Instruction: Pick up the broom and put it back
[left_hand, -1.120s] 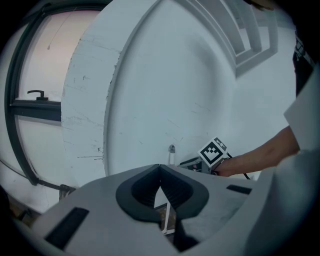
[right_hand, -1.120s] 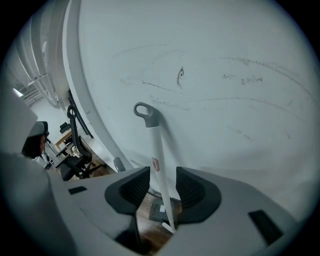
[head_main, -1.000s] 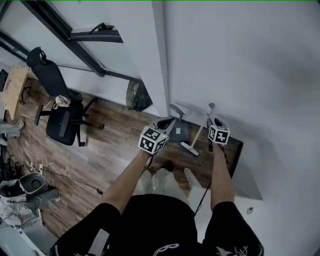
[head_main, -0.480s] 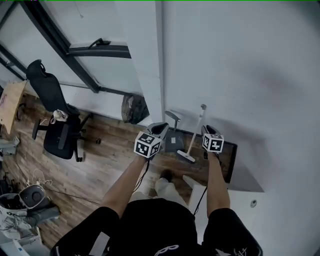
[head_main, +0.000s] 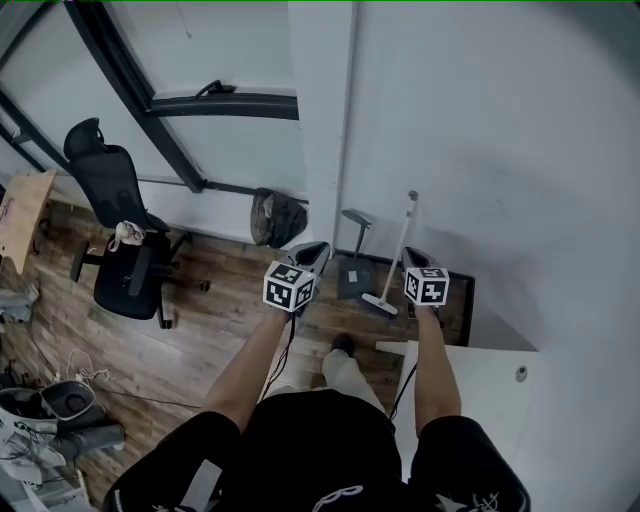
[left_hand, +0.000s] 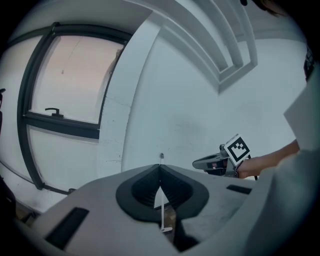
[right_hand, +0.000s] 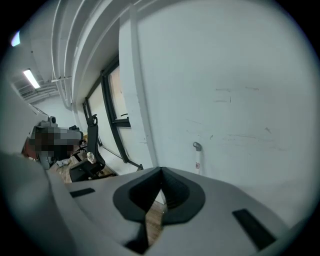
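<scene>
Since the broom (head_main: 398, 250) leans upright on the wall (head_main: 480, 150), step: I judge it put back, and what is in hand is drawing clear.
Broom place: head on the floor (head_main: 220, 300), handle tip against the wall, just beside the dustpan (head_main: 355, 272); neither hand-held gripper touches it.
How to do it well: I would pull both arms straight back from the wall, not sideways, because the handle seems to rest on nothing but the wall and a brush from either side could slide it down.
Watch point: the right side is the nearer one to the handle in the head view, so it needs the wider berth.
Left hand-held gripper (left_hand: 160, 167): jaws pressed together at the tips, nothing pinched; the broom shows only far beyond them, through the hollow below the tips.
Right hand-held gripper (right_hand: 161, 171): jaws have just been closing and now meet, with nothing between them; the handle top stands apart against the wall.
Check: I cannot tell whether the head sits flat on the floor.
</scene>
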